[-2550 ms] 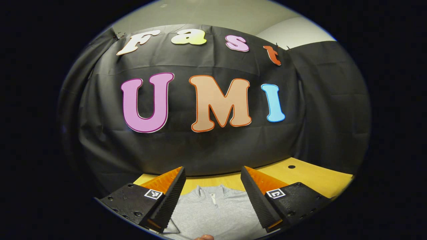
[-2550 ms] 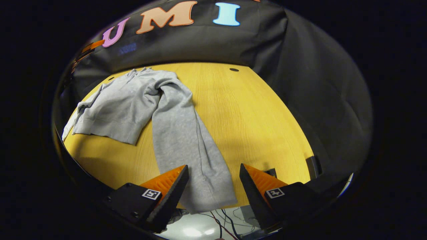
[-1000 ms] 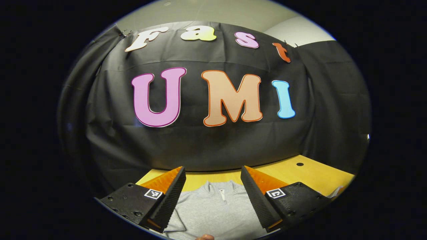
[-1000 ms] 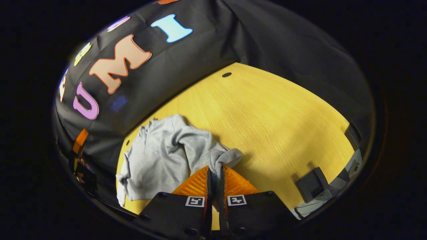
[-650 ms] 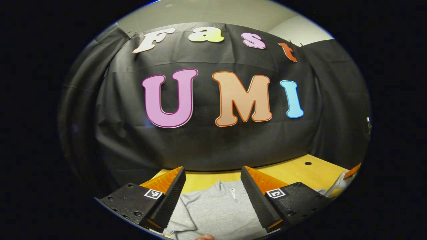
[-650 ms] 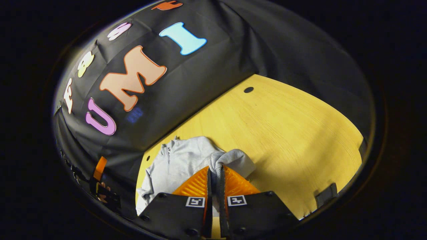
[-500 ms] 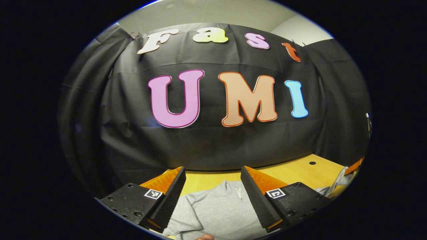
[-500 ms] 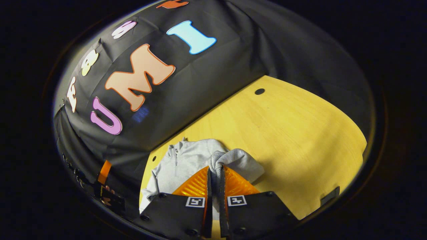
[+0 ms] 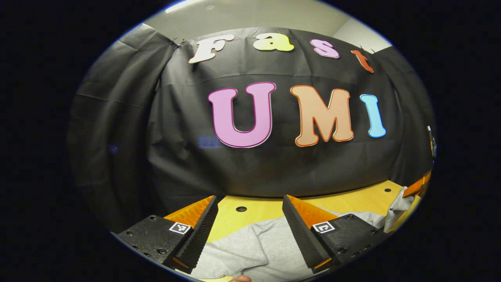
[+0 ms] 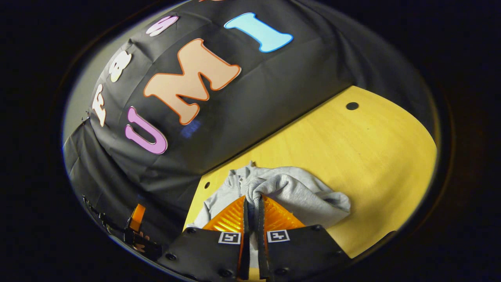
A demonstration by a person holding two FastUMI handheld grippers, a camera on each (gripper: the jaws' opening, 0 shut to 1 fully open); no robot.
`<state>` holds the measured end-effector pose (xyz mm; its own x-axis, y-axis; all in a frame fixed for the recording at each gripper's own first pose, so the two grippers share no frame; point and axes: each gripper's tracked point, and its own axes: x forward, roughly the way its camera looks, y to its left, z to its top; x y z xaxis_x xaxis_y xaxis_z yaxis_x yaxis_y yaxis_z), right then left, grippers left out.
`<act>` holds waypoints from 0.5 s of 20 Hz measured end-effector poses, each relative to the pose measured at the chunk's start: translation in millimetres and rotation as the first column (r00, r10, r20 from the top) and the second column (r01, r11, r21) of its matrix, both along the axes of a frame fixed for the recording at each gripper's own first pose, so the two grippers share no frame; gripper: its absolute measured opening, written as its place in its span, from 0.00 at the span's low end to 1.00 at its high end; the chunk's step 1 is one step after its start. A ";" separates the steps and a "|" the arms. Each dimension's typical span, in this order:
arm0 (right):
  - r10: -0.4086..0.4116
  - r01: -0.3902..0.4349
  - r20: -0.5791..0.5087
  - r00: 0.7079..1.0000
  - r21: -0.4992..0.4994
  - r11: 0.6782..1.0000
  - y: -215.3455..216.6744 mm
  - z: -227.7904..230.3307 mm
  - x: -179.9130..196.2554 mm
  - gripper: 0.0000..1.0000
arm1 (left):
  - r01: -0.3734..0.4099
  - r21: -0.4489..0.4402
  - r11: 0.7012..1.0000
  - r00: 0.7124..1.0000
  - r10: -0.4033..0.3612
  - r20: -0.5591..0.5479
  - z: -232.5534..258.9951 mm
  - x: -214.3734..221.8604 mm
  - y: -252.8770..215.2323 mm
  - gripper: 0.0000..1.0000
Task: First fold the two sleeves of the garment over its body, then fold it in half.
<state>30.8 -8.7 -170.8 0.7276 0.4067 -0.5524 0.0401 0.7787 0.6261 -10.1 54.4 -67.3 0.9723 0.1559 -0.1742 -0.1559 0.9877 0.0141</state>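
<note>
While the right hand-held gripper pinches a bunched grey sleeve between both fingers, the garment lies heaped at 6 o'clock in the right gripper view, near the table's back edge by the black cloth wall. Bare table runs from 1 to 4 o'clock. Left hand-held gripper is spread wide above the garment's grey body; the far table edge lies at 12 o'clock, just beyond its tips.
</note>
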 end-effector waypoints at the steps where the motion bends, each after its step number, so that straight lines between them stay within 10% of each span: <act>1: 0.022 -0.022 0.011 1.000 -0.003 1.000 12.3 2.2 6.2 0.10 | -0.015 0.002 1.000 1.000 0.015 -0.001 -1.4 -4.5 6.8 0.96; 10: 0.202 -0.202 0.037 0.979 0.002 0.979 123.2 0.9 30.9 0.10 | -0.139 0.031 0.990 0.990 0.139 -0.020 -6.5 -32.9 70.6 0.96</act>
